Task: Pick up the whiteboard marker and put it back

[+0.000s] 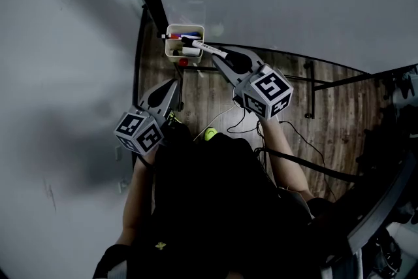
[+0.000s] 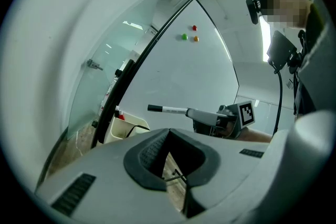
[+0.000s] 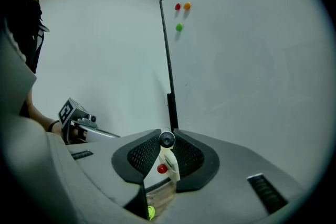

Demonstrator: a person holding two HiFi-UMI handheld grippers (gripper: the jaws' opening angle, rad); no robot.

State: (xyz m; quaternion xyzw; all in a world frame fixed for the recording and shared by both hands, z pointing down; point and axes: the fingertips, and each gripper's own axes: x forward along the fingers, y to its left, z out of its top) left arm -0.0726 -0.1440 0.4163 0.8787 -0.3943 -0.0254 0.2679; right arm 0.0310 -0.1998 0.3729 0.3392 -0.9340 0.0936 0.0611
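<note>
Head view: we find the right gripper [image 1: 219, 57] pinching the whiteboard marker [image 1: 196, 45] at upper centre, level over the white holder [image 1: 168, 49], presumably for return.

Left gripper view: the left gripper [image 2: 168, 132] is pressed together, empty and held aside.

Right gripper view: we see the marker end-on between the pads [image 3: 142, 153].

Wood-plank floor [image 1: 339, 101]: loose cables [image 1: 225, 115] and a small yellow-green ball [image 1: 210, 134] lie on it. White box [image 1: 168, 42] at the whiteboard's lower corner holds several markers [image 1: 185, 36].
</note>
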